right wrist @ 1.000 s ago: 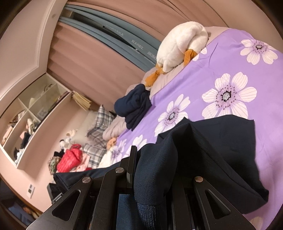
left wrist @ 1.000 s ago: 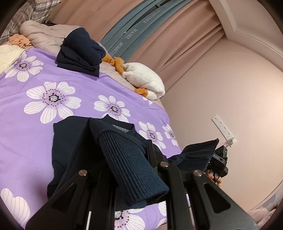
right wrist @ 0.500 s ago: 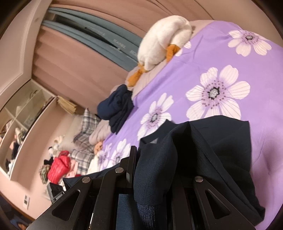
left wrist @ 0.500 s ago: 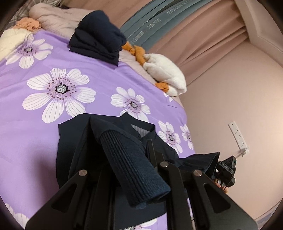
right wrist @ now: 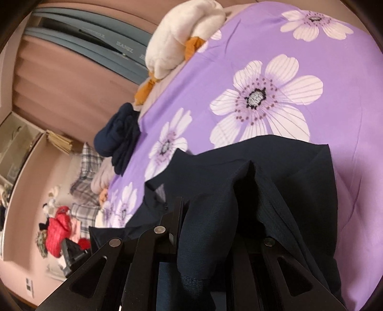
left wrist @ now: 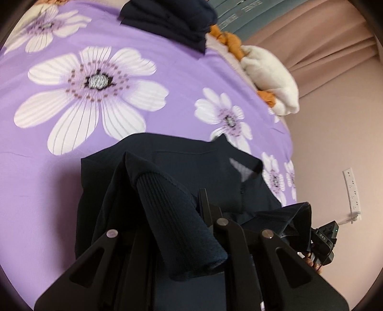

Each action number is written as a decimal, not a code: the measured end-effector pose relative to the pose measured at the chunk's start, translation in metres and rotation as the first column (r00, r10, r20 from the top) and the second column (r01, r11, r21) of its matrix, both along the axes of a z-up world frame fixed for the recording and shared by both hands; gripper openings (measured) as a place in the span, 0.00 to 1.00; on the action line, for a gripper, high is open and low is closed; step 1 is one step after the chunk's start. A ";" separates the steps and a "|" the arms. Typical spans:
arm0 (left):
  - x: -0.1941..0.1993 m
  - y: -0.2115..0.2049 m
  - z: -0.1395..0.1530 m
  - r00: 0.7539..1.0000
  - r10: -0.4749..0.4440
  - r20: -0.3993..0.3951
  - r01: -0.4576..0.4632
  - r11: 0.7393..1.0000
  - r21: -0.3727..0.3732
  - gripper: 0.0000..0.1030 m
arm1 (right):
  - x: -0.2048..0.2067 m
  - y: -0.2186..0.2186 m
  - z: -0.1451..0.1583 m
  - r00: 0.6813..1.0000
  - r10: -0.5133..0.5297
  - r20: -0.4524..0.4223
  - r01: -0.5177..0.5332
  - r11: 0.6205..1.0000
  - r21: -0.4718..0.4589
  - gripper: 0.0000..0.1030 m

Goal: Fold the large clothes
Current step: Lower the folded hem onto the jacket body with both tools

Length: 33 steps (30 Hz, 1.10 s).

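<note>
A dark navy garment [left wrist: 191, 172] with ribbed cuffs lies partly on the purple flowered bedspread [left wrist: 47, 153] and hangs from both grippers. My left gripper [left wrist: 177, 229] is shut on a ribbed sleeve end that drapes over its fingers. My right gripper [right wrist: 210, 239] is shut on another fold of the same garment [right wrist: 275, 167], which covers its fingertips. The right gripper also shows in the left wrist view [left wrist: 323, 241] at the lower right, holding the cloth's edge. The collar opening [left wrist: 241, 167] faces up.
A folded navy pile [left wrist: 172, 19] and a white plush duck [left wrist: 270, 67] lie at the bed's far side by pink curtains. Plaid pillows [right wrist: 86, 167] and a red item [right wrist: 57, 229] sit to the left. A wall socket strip [left wrist: 352, 189] is on the right.
Both grippers have moved forward and lower toward the bedspread with the garment. More of the garment lies spread on the bed and the flowers look larger.
</note>
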State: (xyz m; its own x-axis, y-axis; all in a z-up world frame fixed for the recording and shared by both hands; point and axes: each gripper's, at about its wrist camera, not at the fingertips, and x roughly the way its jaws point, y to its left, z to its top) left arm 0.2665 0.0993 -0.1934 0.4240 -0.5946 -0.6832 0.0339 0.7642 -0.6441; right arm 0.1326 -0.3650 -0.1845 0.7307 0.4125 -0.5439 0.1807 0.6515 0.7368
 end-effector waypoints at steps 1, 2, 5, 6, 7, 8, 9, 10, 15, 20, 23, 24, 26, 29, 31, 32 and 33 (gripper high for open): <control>0.004 0.000 -0.004 1.000 0.002 -0.012 -0.002 1.000 -0.003 0.12 | 0.003 -0.001 -0.002 1.000 0.000 -0.006 0.000 1.000 -0.003 0.13; 0.007 -0.001 -0.006 1.000 0.004 -0.020 -0.004 1.000 -0.002 0.12 | 0.005 -0.002 -0.003 1.000 -0.001 -0.011 0.001 1.000 -0.007 0.13; 0.016 -0.004 -0.007 1.000 0.003 -0.021 -0.002 1.000 0.010 0.12 | 0.012 -0.004 -0.006 1.000 -0.007 -0.017 0.006 1.000 -0.009 0.13; 0.019 -0.005 -0.007 1.000 0.003 -0.019 -0.002 1.000 0.016 0.12 | 0.015 -0.006 -0.007 1.000 -0.010 -0.018 0.010 1.000 -0.011 0.13; 0.023 -0.007 -0.007 1.000 0.002 -0.018 -0.001 1.000 0.022 0.12 | 0.017 -0.006 -0.007 1.000 -0.013 -0.018 0.013 1.000 -0.011 0.13; 0.028 -0.008 -0.007 1.000 0.002 -0.018 -0.001 1.000 0.030 0.12 | 0.019 -0.007 -0.008 1.000 -0.015 -0.018 0.015 1.000 -0.010 0.13; 0.031 -0.010 -0.007 1.000 0.003 -0.018 -0.002 0.999 0.036 0.12 | 0.022 -0.008 -0.008 1.000 -0.018 -0.018 0.018 1.000 -0.010 0.13; 0.035 -0.011 -0.008 1.000 0.005 -0.020 -0.004 0.999 0.042 0.12 | 0.025 -0.009 -0.009 1.000 -0.023 -0.019 0.023 1.000 -0.008 0.13; 0.051 -0.020 -0.015 1.000 0.018 -0.020 -0.016 0.994 0.104 0.14 | 0.041 -0.015 -0.016 0.998 -0.047 -0.040 0.047 0.999 0.013 0.13; 0.058 -0.029 -0.020 1.000 0.008 -0.009 -0.006 0.984 0.180 0.14 | 0.051 -0.018 -0.025 0.995 -0.059 -0.075 0.061 0.998 0.021 0.13; 0.059 -0.033 -0.023 1.000 -0.002 0.004 0.001 0.976 0.218 0.15 | 0.052 -0.019 -0.028 0.994 -0.063 -0.089 0.065 0.998 0.023 0.13; 0.059 -0.034 -0.024 1.000 -0.005 0.007 0.003 0.974 0.225 0.15 | 0.052 -0.020 -0.029 0.994 -0.064 -0.091 0.066 0.998 0.023 0.13; 0.060 -0.034 -0.025 1.000 -0.008 0.010 0.005 0.972 0.233 0.15 | 0.052 -0.021 -0.030 0.993 -0.066 -0.097 0.069 0.997 0.022 0.13; 0.062 -0.035 -0.027 1.000 -0.006 0.010 0.004 0.972 0.236 0.15 | 0.053 -0.022 -0.031 0.992 -0.070 -0.104 0.072 0.997 0.019 0.13; 0.062 -0.036 -0.027 1.000 -0.007 0.013 0.004 0.970 0.245 0.15 | 0.054 -0.022 -0.031 0.991 -0.071 -0.110 0.074 0.997 0.017 0.13; 0.062 -0.037 -0.028 1.000 -0.008 0.013 0.005 0.968 0.251 0.15 | 0.054 -0.023 -0.031 0.991 -0.072 -0.113 0.074 0.997 0.016 0.13; 0.062 -0.039 -0.028 1.000 -0.008 0.014 0.005 0.967 0.255 0.15 | 0.054 -0.023 -0.031 0.991 -0.072 -0.117 0.075 0.997 0.016 0.13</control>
State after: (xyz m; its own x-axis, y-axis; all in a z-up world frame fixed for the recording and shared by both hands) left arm 0.3284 0.0605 -0.2211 0.4316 -0.4039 -0.8066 0.0471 0.9030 -0.4270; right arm 0.1866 -0.3878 -0.2160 0.6921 0.3720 -0.6185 0.3124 0.6181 0.7214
